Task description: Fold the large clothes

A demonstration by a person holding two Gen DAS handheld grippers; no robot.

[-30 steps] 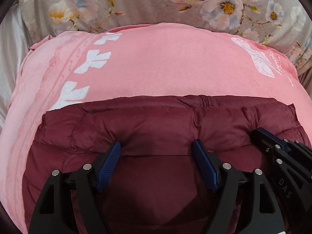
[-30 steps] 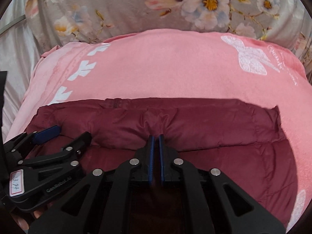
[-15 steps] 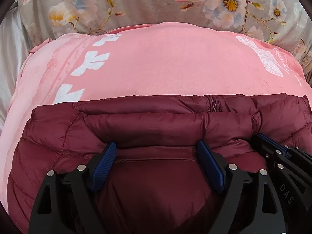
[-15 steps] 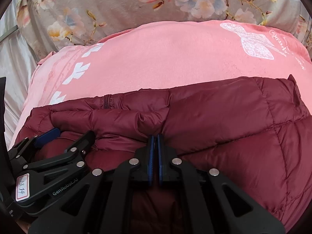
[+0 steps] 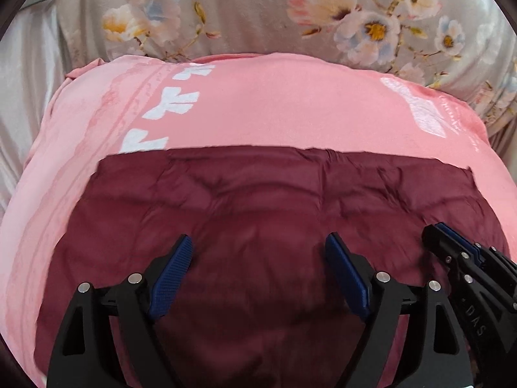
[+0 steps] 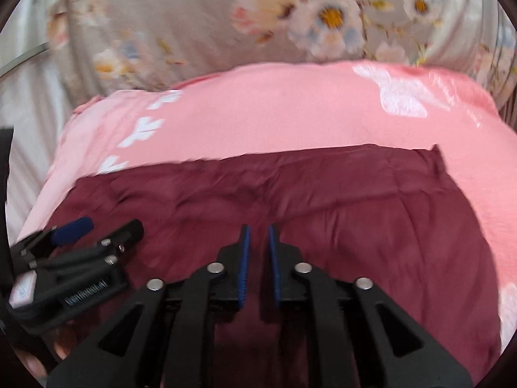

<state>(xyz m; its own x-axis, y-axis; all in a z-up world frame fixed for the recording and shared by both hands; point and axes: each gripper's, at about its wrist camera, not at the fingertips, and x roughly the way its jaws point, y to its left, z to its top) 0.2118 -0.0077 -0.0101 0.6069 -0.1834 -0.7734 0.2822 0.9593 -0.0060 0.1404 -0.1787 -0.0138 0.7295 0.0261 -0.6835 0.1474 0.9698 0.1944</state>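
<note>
Maroon puffer jacket (image 5: 274, 226) on bed: soft, slick, springy. My left gripper (image 5: 258, 258) wide apart, right gripper (image 6: 257, 242) just opening, both empty. Grab hem corners.

Soft even light — right view motion-blurred, fisheye-warped

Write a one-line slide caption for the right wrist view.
Right gripper, jaws just parted and empty, above a folded maroon quilted puffer jacket on a pink printed blanket.
</note>
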